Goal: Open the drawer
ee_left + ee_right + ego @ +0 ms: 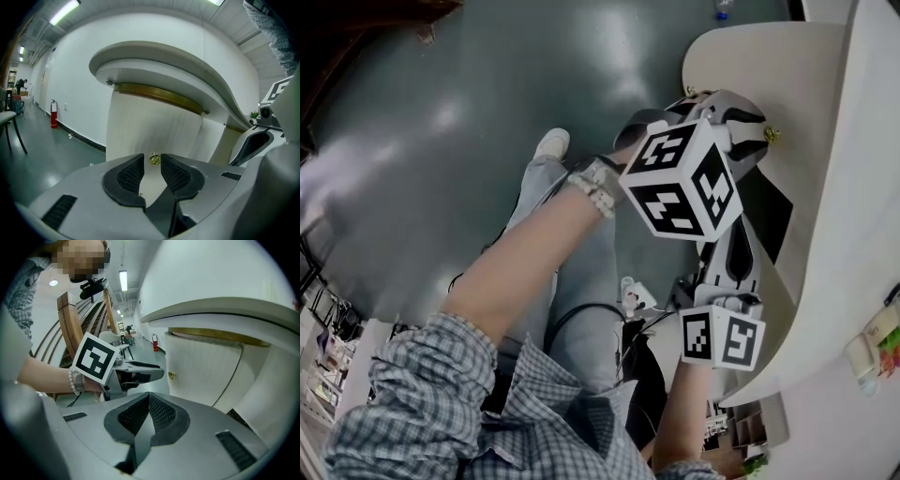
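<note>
A white curved cabinet [825,187] has a drawer front [154,124] [201,364] under its overhanging top, with a small brass knob [772,134] [154,159] [172,375] on it. My left gripper [748,129] [152,165] [157,370] is open and level with the knob. The knob shows just past its fingertips, in the gap, and no pad touches it. My right gripper [734,246] [149,400] is shut on nothing, lower and further back from the drawer front, beside the left gripper.
A grey floor [441,141] lies left of the cabinet. The person's legs and a white shoe [551,142] stand next to it, with cables [633,298] near the feet. A red fire extinguisher [54,114] stands against the far wall, and a wooden frame [70,329] rises behind.
</note>
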Tool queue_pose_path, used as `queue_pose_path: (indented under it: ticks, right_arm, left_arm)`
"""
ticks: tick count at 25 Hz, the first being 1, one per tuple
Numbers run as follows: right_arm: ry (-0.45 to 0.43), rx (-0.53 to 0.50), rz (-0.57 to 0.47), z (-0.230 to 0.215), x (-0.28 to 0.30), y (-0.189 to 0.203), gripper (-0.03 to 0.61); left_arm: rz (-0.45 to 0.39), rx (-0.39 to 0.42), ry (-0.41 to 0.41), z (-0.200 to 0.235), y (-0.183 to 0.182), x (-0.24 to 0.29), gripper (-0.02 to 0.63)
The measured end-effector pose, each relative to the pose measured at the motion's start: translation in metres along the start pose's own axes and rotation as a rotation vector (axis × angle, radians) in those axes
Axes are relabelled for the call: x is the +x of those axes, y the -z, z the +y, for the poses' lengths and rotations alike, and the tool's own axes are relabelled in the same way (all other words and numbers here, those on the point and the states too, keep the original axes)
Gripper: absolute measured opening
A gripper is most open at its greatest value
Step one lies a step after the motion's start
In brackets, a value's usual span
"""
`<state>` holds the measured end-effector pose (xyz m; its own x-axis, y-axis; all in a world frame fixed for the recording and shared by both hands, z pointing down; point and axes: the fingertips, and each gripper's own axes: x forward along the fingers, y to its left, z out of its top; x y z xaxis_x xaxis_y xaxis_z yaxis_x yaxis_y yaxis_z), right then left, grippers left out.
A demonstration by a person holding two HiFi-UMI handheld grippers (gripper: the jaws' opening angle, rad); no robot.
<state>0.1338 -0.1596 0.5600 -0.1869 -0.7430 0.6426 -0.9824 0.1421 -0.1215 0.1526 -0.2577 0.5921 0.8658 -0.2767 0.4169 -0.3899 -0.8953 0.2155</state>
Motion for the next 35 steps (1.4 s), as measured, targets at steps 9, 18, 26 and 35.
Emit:
queue_pose_path:
  ticks: [9,18,26,35]
  right_arm:
    - [0.007,0.016,0.009,-0.005,-0.003,0.003,0.009]
    - [0.017,0.04,0.013,-0.007,-0.008,0.007,0.009]
    - [0.016,0.052,0.003,-0.003,-0.018,0.008,0.009]
    - [0.016,0.062,-0.007,0.01,-0.024,0.009,0.009]
  left_arm:
    - [0.024,0.018,0.021,-0.003,0.007,0.029,0.147]
    - [0.053,0.032,0.044,-0.009,0.011,0.04,0.11]
    - [0.059,0.055,0.036,-0.012,0.011,0.04,0.107]
    - [0.07,0.044,0.031,-0.013,0.023,0.019,0.107]
